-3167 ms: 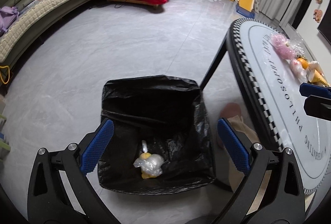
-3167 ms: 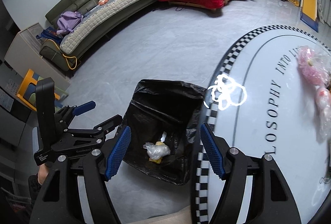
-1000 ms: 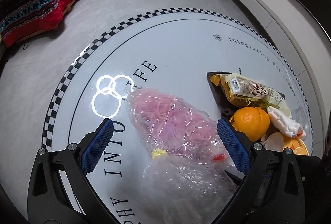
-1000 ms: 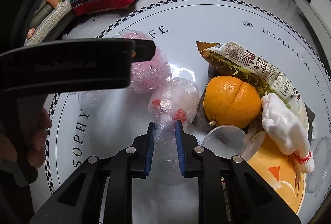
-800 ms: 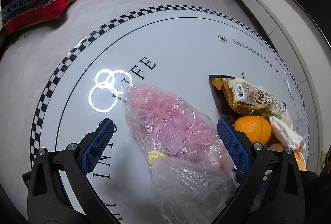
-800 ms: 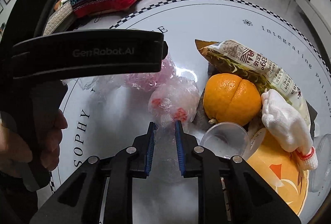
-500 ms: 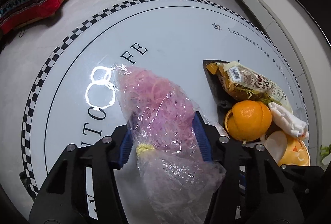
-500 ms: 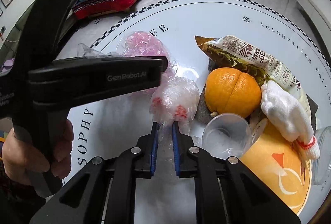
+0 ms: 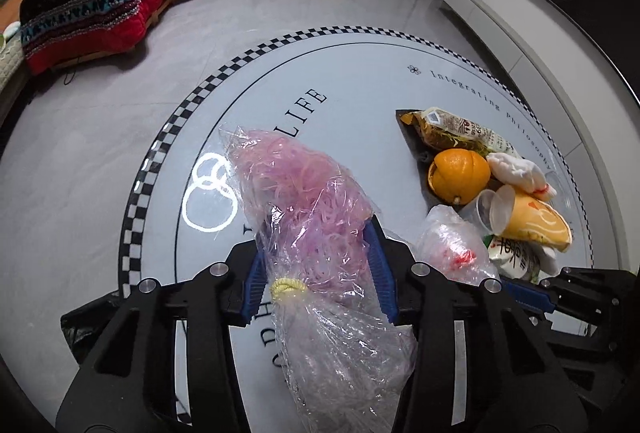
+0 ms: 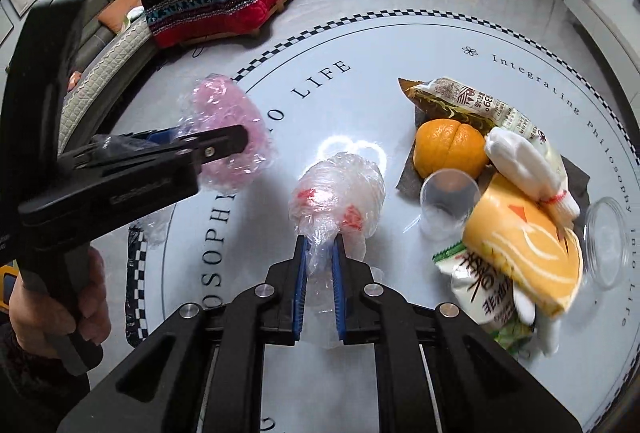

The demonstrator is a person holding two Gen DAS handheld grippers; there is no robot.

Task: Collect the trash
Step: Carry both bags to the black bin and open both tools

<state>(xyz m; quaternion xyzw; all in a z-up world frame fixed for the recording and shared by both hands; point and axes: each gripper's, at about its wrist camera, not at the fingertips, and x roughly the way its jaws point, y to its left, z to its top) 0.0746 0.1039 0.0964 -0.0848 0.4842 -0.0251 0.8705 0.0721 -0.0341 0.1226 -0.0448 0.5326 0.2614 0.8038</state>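
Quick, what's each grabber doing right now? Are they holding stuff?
Left gripper: jaws closed on the pink shred bag.
Right gripper: jaws closed on the clear plastic bag.

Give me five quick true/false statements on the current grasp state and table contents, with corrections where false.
1. The left gripper is shut on the bag of pink shreds. True.
2. The right gripper is open with nothing between its fingers. False: it is shut on the neck of the clear bag with red bits.
3. The orange sits on the table beside the clear plastic cup. True.
4. The clear plastic cup stands upright. False: it lies on its side, mouth toward the camera.
5. The white glove lies alone at the table's far edge. False: it rests in the pile, on the snack packet and the yellow wrapper.
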